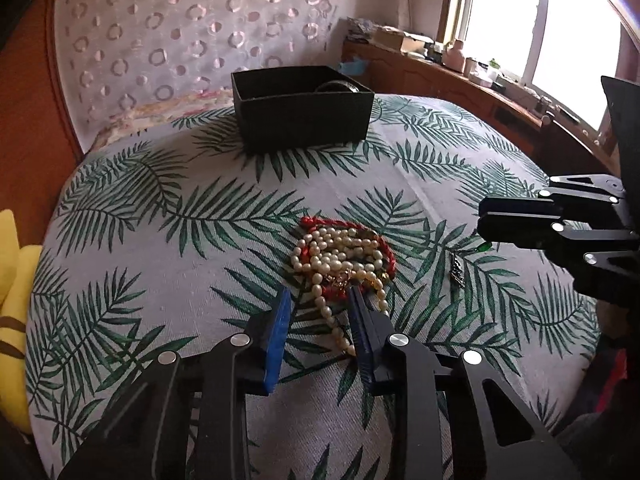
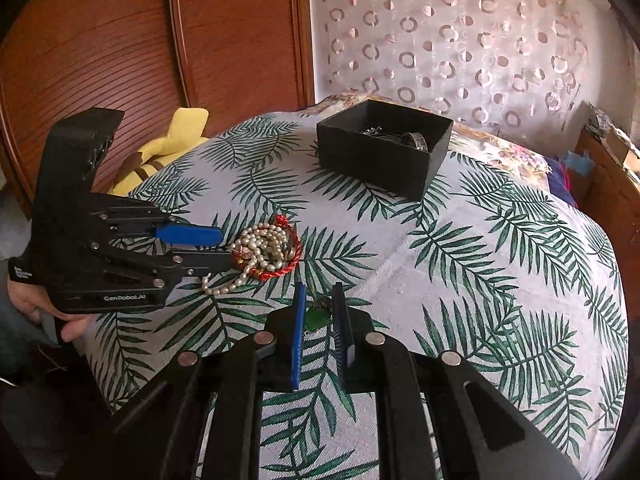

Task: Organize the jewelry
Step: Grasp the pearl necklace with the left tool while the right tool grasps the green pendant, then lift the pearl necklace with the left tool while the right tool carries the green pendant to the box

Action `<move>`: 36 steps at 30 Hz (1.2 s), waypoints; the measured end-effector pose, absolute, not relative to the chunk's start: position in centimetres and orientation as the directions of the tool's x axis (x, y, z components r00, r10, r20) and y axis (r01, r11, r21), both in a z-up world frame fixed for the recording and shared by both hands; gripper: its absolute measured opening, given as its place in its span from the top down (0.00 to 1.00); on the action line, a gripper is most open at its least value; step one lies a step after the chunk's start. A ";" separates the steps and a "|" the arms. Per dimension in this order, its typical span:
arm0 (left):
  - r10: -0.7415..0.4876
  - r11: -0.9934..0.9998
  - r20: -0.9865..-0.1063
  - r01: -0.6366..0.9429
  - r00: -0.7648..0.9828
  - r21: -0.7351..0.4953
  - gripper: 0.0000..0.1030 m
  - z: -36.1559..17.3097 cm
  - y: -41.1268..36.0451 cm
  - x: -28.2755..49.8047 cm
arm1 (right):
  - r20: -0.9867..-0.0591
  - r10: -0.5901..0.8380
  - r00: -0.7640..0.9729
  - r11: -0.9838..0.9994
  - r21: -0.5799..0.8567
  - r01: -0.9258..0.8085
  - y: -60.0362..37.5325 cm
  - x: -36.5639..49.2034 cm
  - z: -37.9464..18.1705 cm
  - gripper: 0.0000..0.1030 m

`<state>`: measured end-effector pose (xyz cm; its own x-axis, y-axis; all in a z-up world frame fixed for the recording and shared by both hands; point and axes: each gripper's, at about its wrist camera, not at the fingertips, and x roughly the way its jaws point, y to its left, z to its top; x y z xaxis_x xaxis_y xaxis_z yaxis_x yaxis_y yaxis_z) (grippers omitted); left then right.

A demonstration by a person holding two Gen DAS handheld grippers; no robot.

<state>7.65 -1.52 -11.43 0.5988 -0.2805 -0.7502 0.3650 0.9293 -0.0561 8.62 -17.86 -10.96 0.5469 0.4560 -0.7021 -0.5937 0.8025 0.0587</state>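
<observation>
A cloth printed with green palm fronds (image 1: 224,216) covers the worktop. Behind it hangs a pale sheer curtain with ring and dot shapes (image 2: 460,40), and beside that stands reddish-brown wood panelling (image 2: 120,40). A yellow plush toy (image 2: 176,136) lies at the cloth's edge, near the panelling. On the far side, a bright window (image 1: 532,20) sits above a wooden ledge crowded with small bottles and boxes (image 1: 452,56).

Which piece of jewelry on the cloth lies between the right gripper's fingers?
The green pendant, lying alone between the right gripper fingers; the pearl necklace and red cord lie heaped together by the left gripper.
</observation>
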 end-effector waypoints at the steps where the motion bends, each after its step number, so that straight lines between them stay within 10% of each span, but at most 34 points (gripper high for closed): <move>1: -0.272 0.929 -0.752 0.367 0.601 -0.043 0.73 -11.4 -1.6 7.6 | -0.701 0.457 0.547 0.803 0.061 -0.593 -17.9 8.6 -11.0 0.86; 5: -0.259 0.926 -0.753 0.378 0.605 -0.014 0.95 -11.5 -2.0 7.7 | -0.701 0.455 0.549 0.805 0.060 -0.590 -18.0 8.7 -11.0 0.86; 36: -0.311 0.941 -0.508 0.334 0.803 -0.048 0.96 0.9 0.4 9.3 | -0.588 0.485 0.647 0.800 0.002 -0.599 -17.7 10.3 -3.8 0.86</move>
<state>9.29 0.38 0.86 0.8035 -0.3112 -0.5075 0.3342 0.9413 -0.0482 10.28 -17.68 -3.78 0.6466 0.4854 -0.5885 -0.5993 0.8005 0.0018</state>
